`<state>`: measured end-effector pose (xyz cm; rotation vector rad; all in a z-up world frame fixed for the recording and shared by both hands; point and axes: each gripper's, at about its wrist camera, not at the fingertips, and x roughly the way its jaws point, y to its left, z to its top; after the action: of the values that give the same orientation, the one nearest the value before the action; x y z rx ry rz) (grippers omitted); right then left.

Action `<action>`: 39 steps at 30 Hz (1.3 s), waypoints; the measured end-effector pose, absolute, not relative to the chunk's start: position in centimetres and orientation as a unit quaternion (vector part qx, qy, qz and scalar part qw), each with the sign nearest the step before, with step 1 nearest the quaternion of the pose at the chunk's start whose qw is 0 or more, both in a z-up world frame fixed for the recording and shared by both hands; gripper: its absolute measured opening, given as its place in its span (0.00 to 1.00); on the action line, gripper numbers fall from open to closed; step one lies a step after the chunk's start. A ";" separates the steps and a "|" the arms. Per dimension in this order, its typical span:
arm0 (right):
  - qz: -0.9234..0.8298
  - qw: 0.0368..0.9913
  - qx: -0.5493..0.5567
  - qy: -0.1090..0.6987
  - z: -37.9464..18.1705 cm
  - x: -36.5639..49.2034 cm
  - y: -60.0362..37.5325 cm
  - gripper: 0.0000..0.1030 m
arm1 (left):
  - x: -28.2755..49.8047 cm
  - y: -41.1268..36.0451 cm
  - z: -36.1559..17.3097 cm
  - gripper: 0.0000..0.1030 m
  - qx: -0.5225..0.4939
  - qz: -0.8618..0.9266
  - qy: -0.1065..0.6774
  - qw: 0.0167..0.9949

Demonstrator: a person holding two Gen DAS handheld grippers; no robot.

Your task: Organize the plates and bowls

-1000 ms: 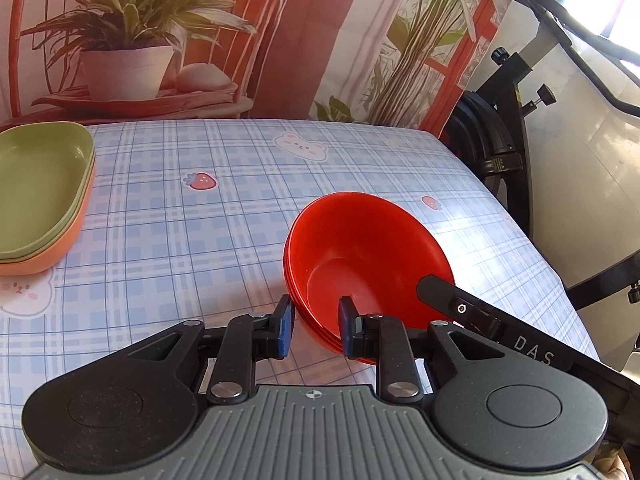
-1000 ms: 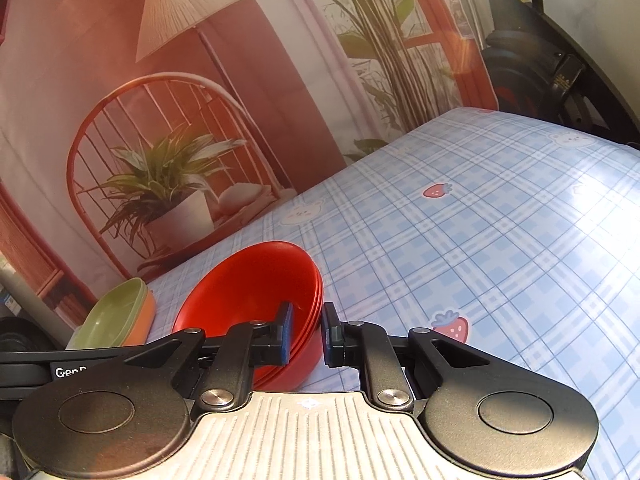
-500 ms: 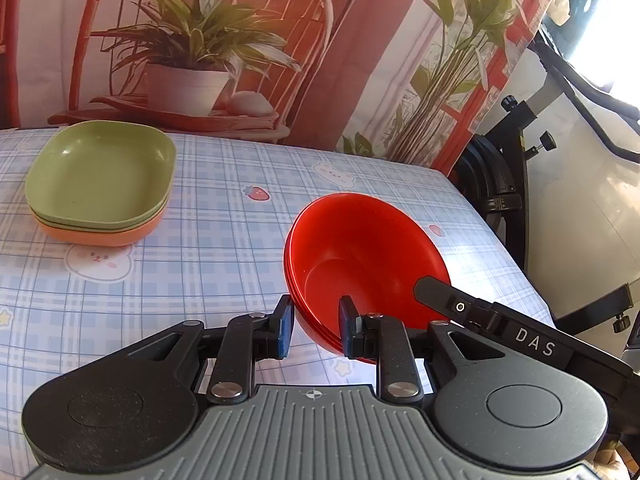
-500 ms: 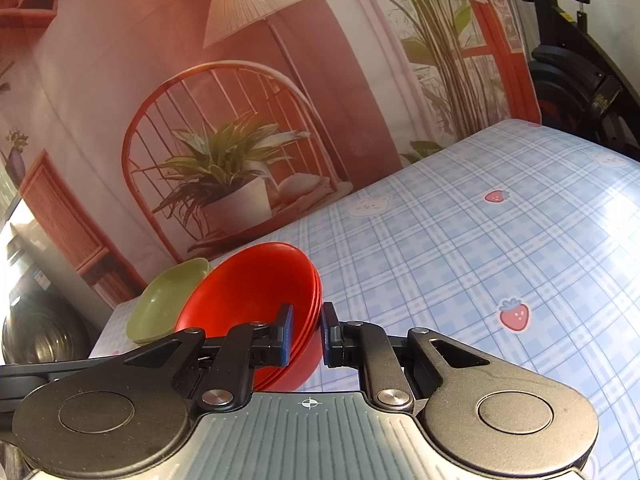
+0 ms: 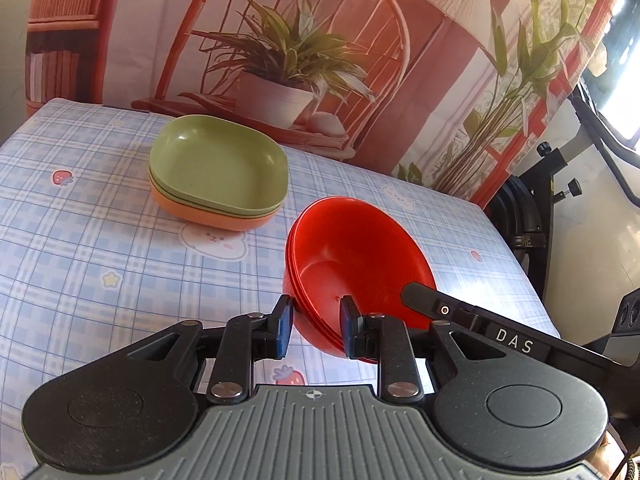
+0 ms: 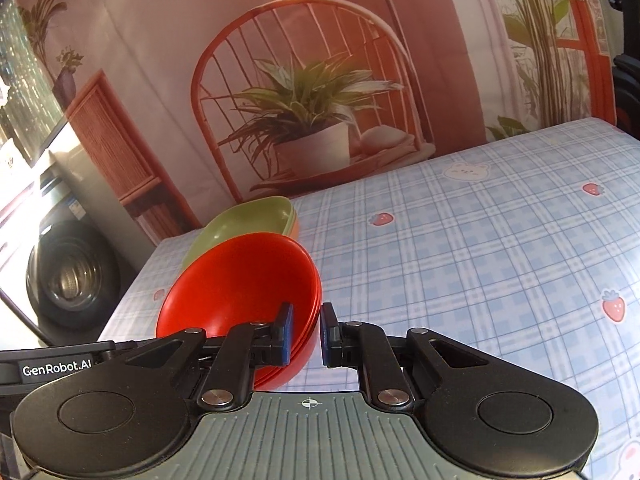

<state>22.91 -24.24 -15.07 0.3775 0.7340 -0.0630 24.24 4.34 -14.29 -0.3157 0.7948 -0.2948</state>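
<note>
A nested stack of red bowls (image 5: 360, 256) hangs above the table, gripped from two sides. My left gripper (image 5: 314, 330) is shut on its near-left rim, one pad inside and one outside. The same red bowls (image 6: 244, 288) fill the lower left of the right wrist view, where my right gripper (image 6: 306, 334) is shut on the right rim. A stack of green plates on an orange one (image 5: 218, 172) rests on the table to the far left; in the right wrist view these plates (image 6: 256, 216) are half hidden behind the bowls.
The table (image 5: 80, 260) wears a blue checked cloth with strawberry and bunny prints. A printed backdrop of a chair and potted plant (image 5: 280, 60) hangs behind it. Black exercise equipment (image 5: 532, 208) stands past the right edge; a tyre-like wheel (image 6: 68, 276) sits beyond the left edge.
Both grippers have carried the red bowls leftward and slightly up, toward the green and orange plate stack, which now lies much nearer the bowls. Both grips are unchanged.
</note>
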 end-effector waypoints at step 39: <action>-0.003 0.904 0.135 0.406 -18.8 42.2 -21.2 0.10 | 38.6 10.2 -13.3 0.24 -0.113 -0.104 0.374 0.914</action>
<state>42.16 -21.17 -18.83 0.2796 0.8385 -0.0058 38.63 10.16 -13.35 -0.2332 0.7705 -0.2148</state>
